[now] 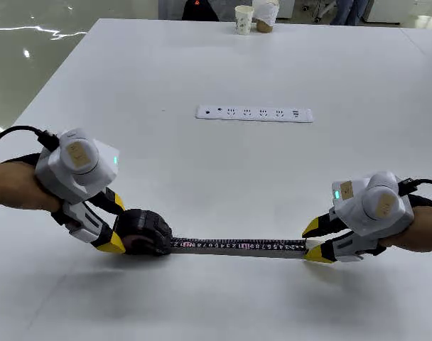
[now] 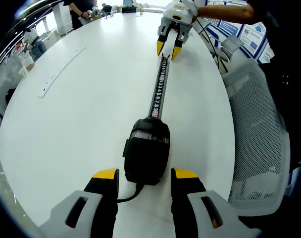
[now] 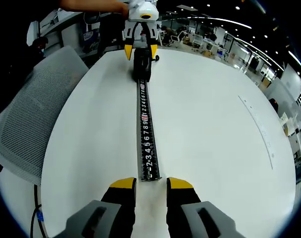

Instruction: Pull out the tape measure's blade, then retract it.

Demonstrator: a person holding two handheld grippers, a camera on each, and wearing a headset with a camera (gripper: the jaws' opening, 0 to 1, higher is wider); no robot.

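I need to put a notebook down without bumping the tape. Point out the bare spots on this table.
Widest free patch: the table between power strip and blade. Also free: from the strip to the paper cups, and between blade and near edge. Crowded: the line of left gripper, case, blade, right gripper.
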